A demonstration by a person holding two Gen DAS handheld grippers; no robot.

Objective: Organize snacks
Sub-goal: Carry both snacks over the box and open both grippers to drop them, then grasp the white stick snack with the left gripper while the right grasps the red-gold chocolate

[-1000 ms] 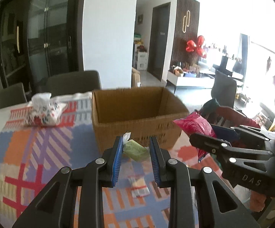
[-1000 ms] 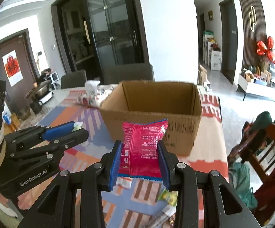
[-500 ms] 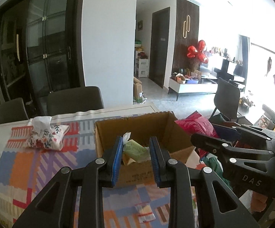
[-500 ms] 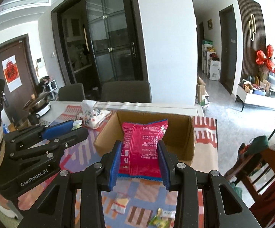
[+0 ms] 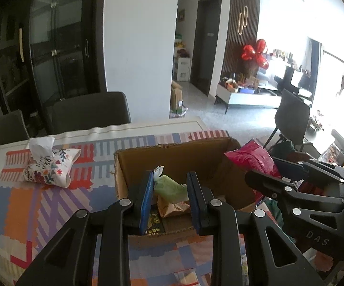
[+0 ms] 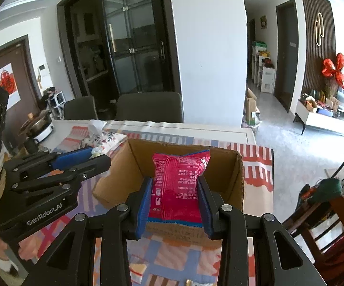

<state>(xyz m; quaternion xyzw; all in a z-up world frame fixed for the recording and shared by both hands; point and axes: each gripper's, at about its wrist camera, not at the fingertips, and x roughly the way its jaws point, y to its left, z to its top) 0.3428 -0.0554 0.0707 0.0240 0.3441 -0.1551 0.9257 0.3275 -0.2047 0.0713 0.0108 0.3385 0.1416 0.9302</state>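
While both hover over cardboard box (image 5: pixel 172 157), left fingers (image 5: pixel 148 190) clamp green packet (image 5: pixel 169 187), right fingers (image 6: pixel 145 200) red packet (image 6: pixel 179 183).

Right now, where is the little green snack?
The green snack is pinched in the left gripper, held over the open cardboard box. The tissue pouch lies to its left in the left wrist view.

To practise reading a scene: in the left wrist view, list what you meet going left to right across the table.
Floral tissue pouch → cardboard box → green snack packet in the left gripper → red snack bag in the right gripper.
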